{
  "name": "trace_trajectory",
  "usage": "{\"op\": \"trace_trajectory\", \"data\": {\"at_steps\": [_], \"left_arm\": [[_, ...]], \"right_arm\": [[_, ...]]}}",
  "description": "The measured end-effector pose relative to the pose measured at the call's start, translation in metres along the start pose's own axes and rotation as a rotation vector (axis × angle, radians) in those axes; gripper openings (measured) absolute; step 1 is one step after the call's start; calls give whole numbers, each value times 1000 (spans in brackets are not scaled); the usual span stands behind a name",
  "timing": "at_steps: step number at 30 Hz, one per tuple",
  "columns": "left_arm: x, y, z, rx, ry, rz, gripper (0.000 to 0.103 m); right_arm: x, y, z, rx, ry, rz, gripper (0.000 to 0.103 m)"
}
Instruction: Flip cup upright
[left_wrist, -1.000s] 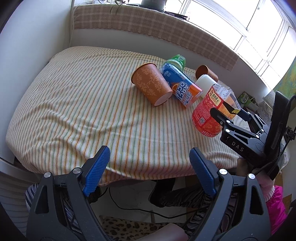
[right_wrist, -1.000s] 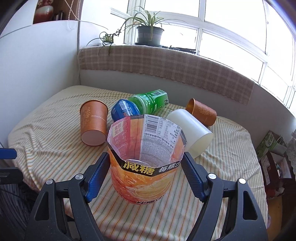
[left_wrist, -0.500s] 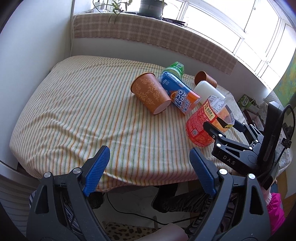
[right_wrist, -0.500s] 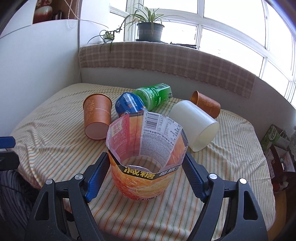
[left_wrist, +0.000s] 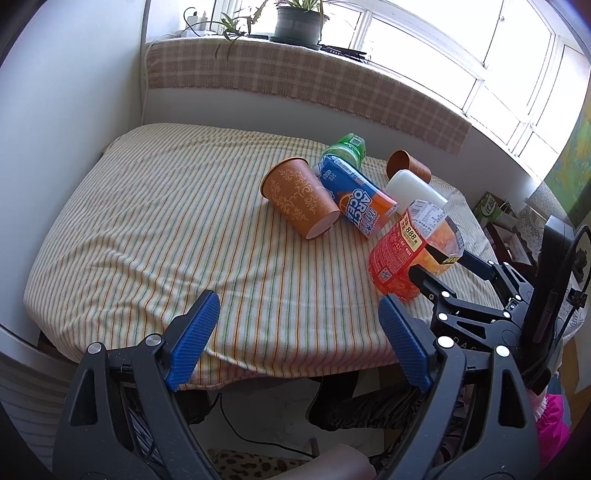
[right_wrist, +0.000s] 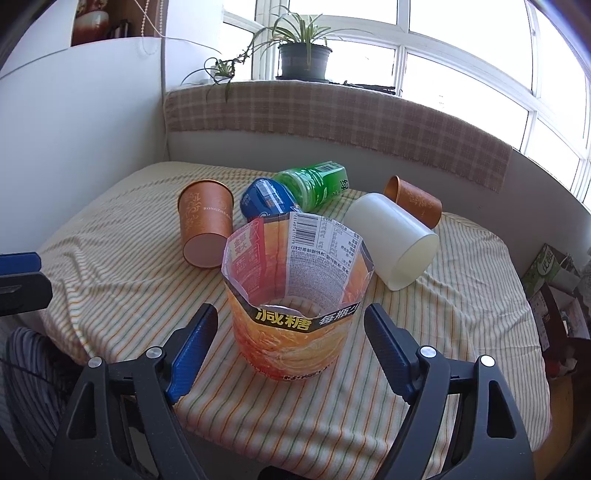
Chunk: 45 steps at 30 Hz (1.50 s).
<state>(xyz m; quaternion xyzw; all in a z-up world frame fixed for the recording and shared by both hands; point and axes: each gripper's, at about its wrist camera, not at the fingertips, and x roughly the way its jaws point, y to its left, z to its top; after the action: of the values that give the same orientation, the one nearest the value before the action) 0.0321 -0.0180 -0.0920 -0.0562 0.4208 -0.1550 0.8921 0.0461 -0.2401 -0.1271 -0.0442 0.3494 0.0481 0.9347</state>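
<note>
An orange-red cut-bottle cup (right_wrist: 295, 306) stands upright on the striped cloth, mouth up, near the table's front edge. It also shows in the left wrist view (left_wrist: 410, 251). My right gripper (right_wrist: 291, 343) is open, its blue pads apart on either side of the cup without touching it. My left gripper (left_wrist: 295, 343) is open and empty, below the table's front edge, left of the cup.
Lying on the striped table (right_wrist: 110, 280): an orange paper cup (right_wrist: 205, 225), a blue bottle-cup (right_wrist: 266, 195), a green bottle-cup (right_wrist: 317, 181), a white cup (right_wrist: 395, 240), a small orange cup (right_wrist: 413, 199). A wall stands at left, a window ledge behind.
My right gripper has opened off the orange-red cup and drawn back slightly; the cup now stands on the cloth. The left gripper has pulled back and tilted up.
</note>
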Motion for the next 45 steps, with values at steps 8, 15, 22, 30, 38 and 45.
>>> {"op": "trace_trajectory", "data": {"at_steps": [8, 15, 22, 30, 38, 45], "left_arm": [[-21, -14, 9, 61, -113, 31, 90], [-46, -30, 17, 97, -220, 51, 90], [-73, -44, 19, 125, -342, 80, 93], [-92, -49, 15, 122, -445, 149, 94], [-101, -47, 12, 130, -492, 177, 102], [-98, -46, 13, 126, -485, 188, 102]], "right_arm": [[-52, -21, -9, 102, -42, 16, 82], [-103, -43, -7, 191, -136, -17, 82], [-139, -50, 4, 228, -229, -93, 87], [-158, -41, 15, 251, -310, -181, 102], [-157, -36, 23, 257, -325, -202, 102], [-157, -35, 25, 254, -334, -214, 102]]}}
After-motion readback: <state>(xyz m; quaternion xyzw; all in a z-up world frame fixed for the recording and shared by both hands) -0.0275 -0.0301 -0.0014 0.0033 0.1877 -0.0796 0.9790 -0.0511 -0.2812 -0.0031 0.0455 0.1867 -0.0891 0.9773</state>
